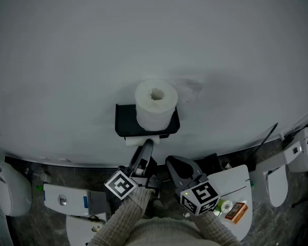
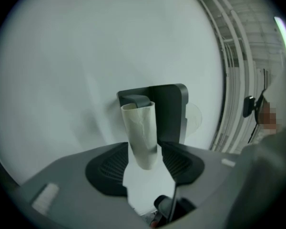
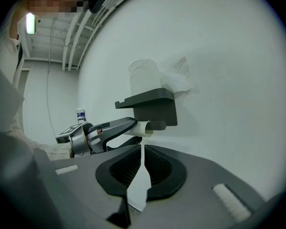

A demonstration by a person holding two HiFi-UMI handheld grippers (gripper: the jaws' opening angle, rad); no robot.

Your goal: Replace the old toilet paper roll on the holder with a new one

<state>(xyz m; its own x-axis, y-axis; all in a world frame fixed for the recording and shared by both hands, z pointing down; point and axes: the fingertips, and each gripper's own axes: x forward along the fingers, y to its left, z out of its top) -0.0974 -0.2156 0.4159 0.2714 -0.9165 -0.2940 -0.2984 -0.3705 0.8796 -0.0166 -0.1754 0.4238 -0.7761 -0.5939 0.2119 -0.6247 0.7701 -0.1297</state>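
With the left hand-held gripper (image 1: 146,146) released around the tube (image 2: 140,132), apparently not yet off the holder (image 1: 122,123), and the right hand-held gripper (image 3: 143,149) clenched empty, the roll (image 1: 155,105) awaits fitting.

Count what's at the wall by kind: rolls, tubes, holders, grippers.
Roll: 1
Tube: 1
Holder: 1
Grippers: 2 (left gripper, right gripper)
Total: 5
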